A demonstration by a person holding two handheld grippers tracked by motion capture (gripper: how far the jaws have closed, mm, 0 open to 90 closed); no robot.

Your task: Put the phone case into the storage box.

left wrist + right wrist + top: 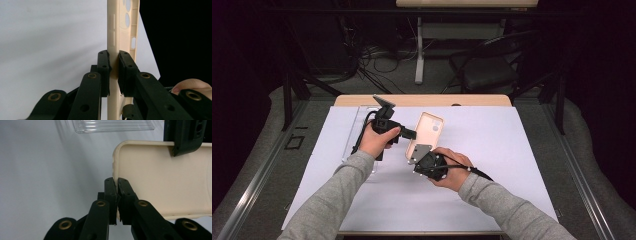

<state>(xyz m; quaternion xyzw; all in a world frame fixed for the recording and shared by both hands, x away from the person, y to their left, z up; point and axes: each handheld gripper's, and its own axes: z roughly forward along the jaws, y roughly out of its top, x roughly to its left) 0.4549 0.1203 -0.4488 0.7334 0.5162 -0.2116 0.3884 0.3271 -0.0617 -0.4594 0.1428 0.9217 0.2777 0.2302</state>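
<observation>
Both tongs grip one beige phone case point(426, 136), held above the white-covered desk point(512, 165) near its middle. The left tongs point(113, 56) are clamped on a long side edge, and the right tongs point(117, 182) pinch the case's near short end by the corner. A clear plastic tray point(112, 126) lies on the far left. This looks like a two-handed hold for turning or repositioning the case. Next, one grip probably has to release while the other keeps it steady.

Overhead view, two close jaw-level views
</observation>
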